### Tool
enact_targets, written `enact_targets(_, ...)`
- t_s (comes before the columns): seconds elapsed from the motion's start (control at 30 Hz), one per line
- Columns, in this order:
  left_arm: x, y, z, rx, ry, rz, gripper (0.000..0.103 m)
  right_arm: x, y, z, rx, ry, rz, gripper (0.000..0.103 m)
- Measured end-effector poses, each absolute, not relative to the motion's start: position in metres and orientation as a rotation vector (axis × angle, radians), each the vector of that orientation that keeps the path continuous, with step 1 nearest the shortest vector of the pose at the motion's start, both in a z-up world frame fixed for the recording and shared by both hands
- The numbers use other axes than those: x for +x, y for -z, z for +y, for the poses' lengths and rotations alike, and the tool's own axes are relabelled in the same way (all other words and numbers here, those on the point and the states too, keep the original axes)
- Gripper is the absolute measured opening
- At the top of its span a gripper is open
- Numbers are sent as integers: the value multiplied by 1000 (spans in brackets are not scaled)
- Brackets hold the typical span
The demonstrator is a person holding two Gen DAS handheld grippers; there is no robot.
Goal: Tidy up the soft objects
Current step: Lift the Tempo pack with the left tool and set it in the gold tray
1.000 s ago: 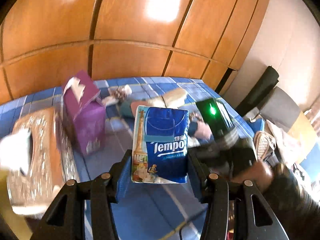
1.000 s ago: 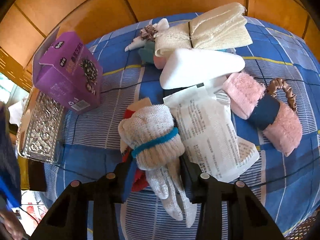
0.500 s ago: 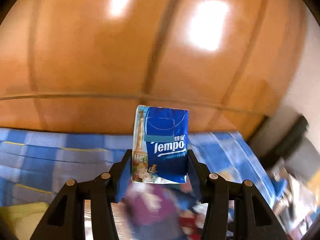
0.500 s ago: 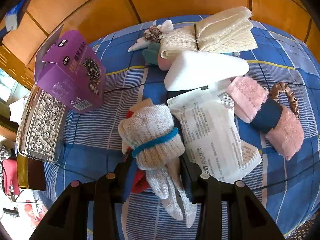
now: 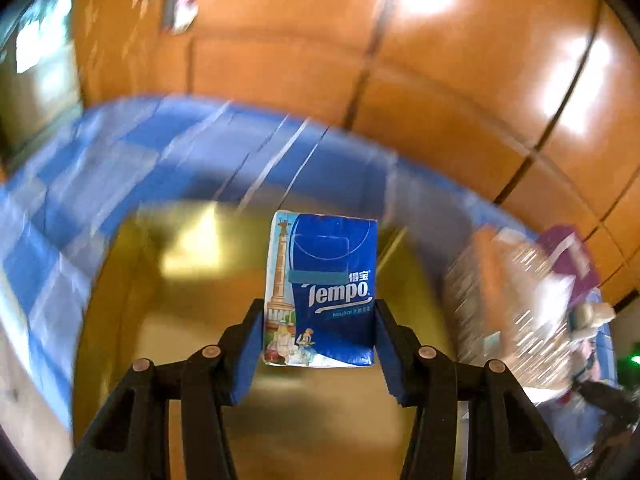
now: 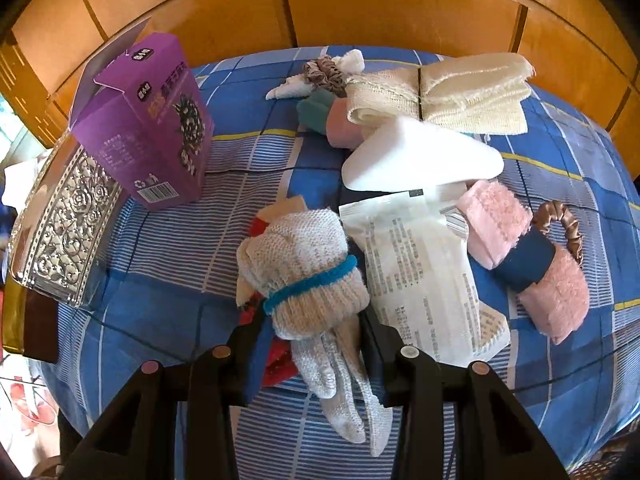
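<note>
My left gripper (image 5: pixel 319 332) is shut on a blue Tempo tissue pack (image 5: pixel 322 292) and holds it above a blurred gold box (image 5: pixel 192 300). My right gripper (image 6: pixel 316 344) is shut on a rolled pair of white knit gloves (image 6: pixel 304 272) bound with a blue band, low over the blue checked cloth (image 6: pixel 168 304). Around it lie a white printed packet (image 6: pixel 424 280), a pink fuzzy item with a navy band (image 6: pixel 520 252), a white foam wedge (image 6: pixel 420 156) and a folded cream cloth (image 6: pixel 448 96).
A purple carton (image 6: pixel 148 128) stands at the left beside a silver embossed box (image 6: pixel 60 232). A brown scrunchie (image 6: pixel 324 74), a white cloth and teal and pink pieces lie at the back. Orange wood panels (image 6: pixel 380 0) close off the far side.
The left gripper has swung left with the tissue pack, from facing the wood wall to over the gold box. The right gripper still holds the gloves and has barely moved.
</note>
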State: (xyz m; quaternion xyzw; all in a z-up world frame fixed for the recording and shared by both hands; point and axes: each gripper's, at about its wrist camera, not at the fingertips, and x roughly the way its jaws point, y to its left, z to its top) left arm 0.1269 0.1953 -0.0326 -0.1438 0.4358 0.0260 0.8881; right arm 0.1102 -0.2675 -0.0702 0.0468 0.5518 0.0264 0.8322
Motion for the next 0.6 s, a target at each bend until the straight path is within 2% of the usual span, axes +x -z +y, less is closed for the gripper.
enact_targets(0.17, 103, 78, 210, -384, -139, 968, 56, 111, 69, -264, 79, -67, 1149, 41)
enact_targets(0.2, 102, 80, 210, -396, -150, 971, 62, 111, 69, -262, 70, -71, 1146, 41)
enact_targets(0.27, 93, 81, 213, -420, -160, 954, 65, 113, 71, -259, 57, -75, 1142, 41)
enact_targets(0.33, 88, 76, 211, -402, -189, 940, 80, 114, 70, -259, 79, -84, 1138, 41)
enact_targets(0.6, 55, 45, 205, -357, -155, 862, 84, 100, 48, -274, 261, -89, 1120, 41)
